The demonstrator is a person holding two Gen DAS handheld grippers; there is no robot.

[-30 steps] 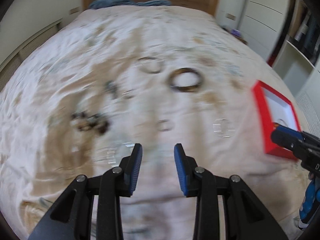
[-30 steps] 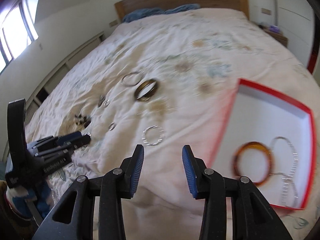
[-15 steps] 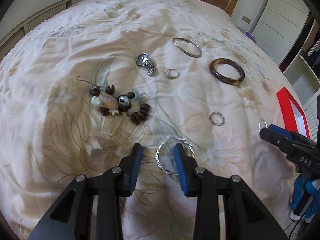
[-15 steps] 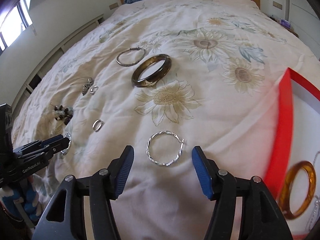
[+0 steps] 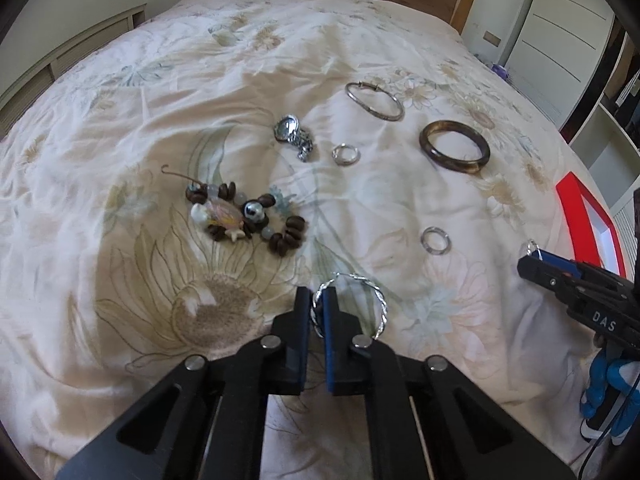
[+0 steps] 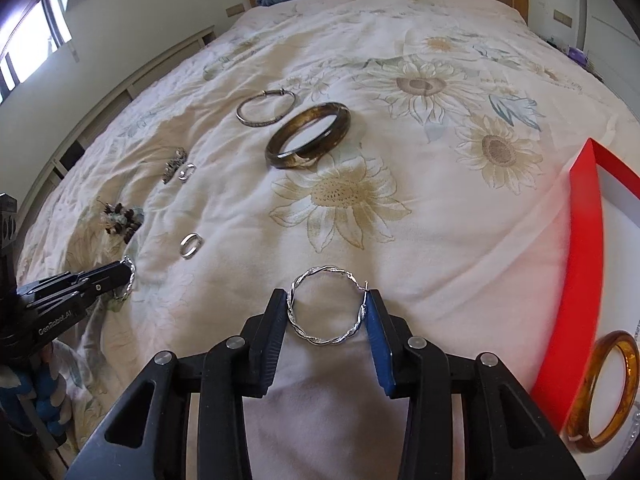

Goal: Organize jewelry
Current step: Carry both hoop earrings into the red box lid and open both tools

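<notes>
Box [image 6: 576, 280], red-rimmed with a white floor, sits at 3 o'clock of your right wrist view; only one corner of it shows at 3 o'clock in the left view. Inside it, at 4 o'clock, lies one amber bangle [image 6: 600, 392], flat on the white floor beside the red wall. A trace of silver chain shows at the frame edge below it; too little is visible to name it.

Your left gripper [image 5: 318, 312] is clenched on the rim of a twisted silver hoop [image 5: 380, 308] at 6 o'clock, the wire pinched between the pads. Half a second ago those jaws stood apart with the hoop's rim between them; they have just closed on it.

Your right gripper [image 6: 328, 312] has a second twisted hoop [image 6: 328, 308] across its width, both pads touching the ring's outer edge. Its jaws have just been closing from a wider spread.

Both hands have dropped closer to the quilt [image 6: 400, 160] since a second ago, when the views were blurred.

Left on the quilt, unchanged from half a second ago:
- dark brown bangle [image 5: 454, 146], 1 o'clock
- thin silver bangle [image 5: 374, 101], 12 o'clock
- two small rings [image 5: 346, 155] [image 5: 436, 241]
- silver watch [image 5: 292, 134]
- bead bracelet [image 5: 244, 218], 10 o'clock
</notes>
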